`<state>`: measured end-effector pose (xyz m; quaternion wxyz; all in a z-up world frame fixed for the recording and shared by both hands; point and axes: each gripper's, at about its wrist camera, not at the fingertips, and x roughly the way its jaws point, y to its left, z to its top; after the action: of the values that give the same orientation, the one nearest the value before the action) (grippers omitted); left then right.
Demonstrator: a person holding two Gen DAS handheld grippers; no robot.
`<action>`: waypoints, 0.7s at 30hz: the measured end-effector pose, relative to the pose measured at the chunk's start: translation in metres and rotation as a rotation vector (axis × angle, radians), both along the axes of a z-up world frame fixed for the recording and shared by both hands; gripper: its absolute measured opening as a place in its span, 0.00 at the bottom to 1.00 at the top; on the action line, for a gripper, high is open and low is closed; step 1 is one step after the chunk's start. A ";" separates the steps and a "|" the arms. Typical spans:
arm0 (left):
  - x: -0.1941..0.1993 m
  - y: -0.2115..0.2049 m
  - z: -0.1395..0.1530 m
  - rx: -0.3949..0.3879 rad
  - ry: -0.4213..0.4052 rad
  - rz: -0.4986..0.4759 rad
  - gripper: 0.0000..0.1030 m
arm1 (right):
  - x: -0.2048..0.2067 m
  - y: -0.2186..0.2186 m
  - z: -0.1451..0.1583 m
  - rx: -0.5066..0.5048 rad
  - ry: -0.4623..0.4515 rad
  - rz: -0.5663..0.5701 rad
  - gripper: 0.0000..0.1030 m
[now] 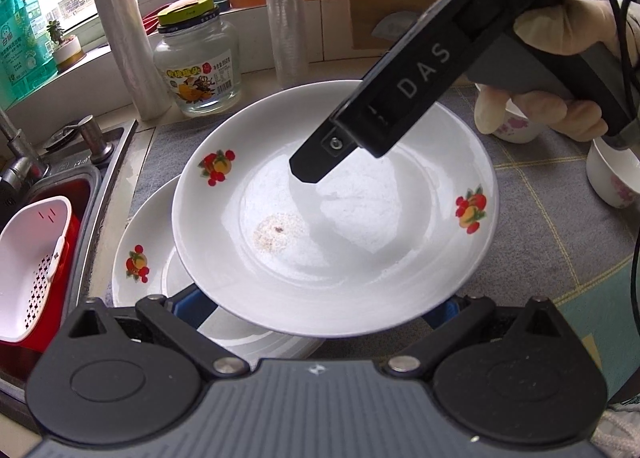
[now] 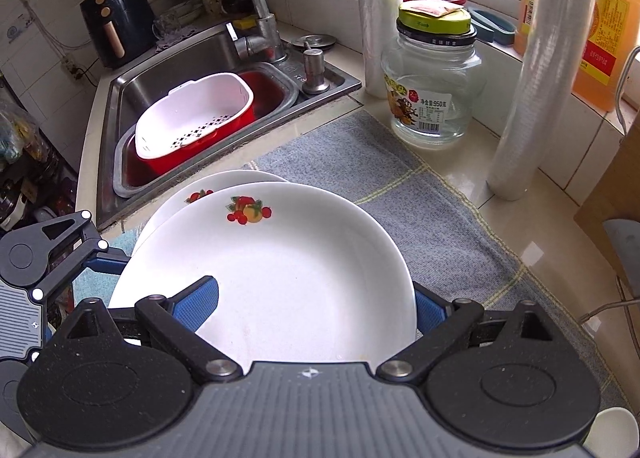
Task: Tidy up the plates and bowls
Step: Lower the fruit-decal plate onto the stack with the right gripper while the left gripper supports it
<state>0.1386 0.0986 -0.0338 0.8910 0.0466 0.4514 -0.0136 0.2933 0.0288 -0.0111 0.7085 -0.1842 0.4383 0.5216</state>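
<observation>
My right gripper point(image 2: 316, 310) is clamped on the near rim of the top plate point(image 2: 288, 270), 1 blue finger point(image 2: 200, 304) over the rim and the other at its right edge, plate tilted and overlapping a 2nd plate point(image 2: 176, 198) on the grey mat point(image 2: 420, 198) just right of the sink point(image 2: 168, 70). My left gripper point(image 1: 316, 310) sits at the same top plate's near edge, fingers mostly hidden under it, so I cannot tell its grip. 2 small flowered bowls point(image 1: 612, 174) stand on the mat at far right, a glass jar point(image 1: 196, 58) beyond the plates.
</observation>
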 end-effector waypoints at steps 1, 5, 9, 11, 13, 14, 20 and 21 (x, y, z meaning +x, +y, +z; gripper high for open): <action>-0.001 0.002 0.000 -0.001 0.002 0.004 0.98 | -0.001 0.002 0.000 -0.001 0.001 0.004 0.98; -0.004 0.009 -0.003 -0.003 0.012 0.016 0.98 | -0.004 0.012 -0.004 -0.009 0.007 0.022 0.98; -0.005 0.014 -0.006 -0.010 0.026 0.019 0.98 | -0.005 0.019 -0.011 -0.016 0.023 0.028 0.98; -0.005 0.015 -0.008 -0.011 0.034 0.019 0.98 | -0.006 0.022 -0.015 -0.021 0.029 0.028 0.98; -0.004 0.016 -0.010 -0.013 0.042 0.018 0.98 | -0.006 0.025 -0.017 -0.027 0.033 0.030 0.98; -0.004 0.017 -0.010 -0.014 0.045 0.017 0.98 | -0.006 0.026 -0.018 -0.026 0.031 0.031 0.98; -0.002 0.020 -0.012 -0.026 0.054 0.013 0.98 | -0.004 0.031 -0.017 -0.025 0.029 0.035 0.98; -0.002 0.020 -0.012 -0.029 0.054 0.013 0.98 | -0.004 0.032 -0.017 -0.026 0.027 0.036 0.98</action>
<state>0.1362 0.1191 -0.0459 0.8792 0.0303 0.4753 -0.0156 0.2896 0.0606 -0.0280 0.6905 -0.1943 0.4513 0.5309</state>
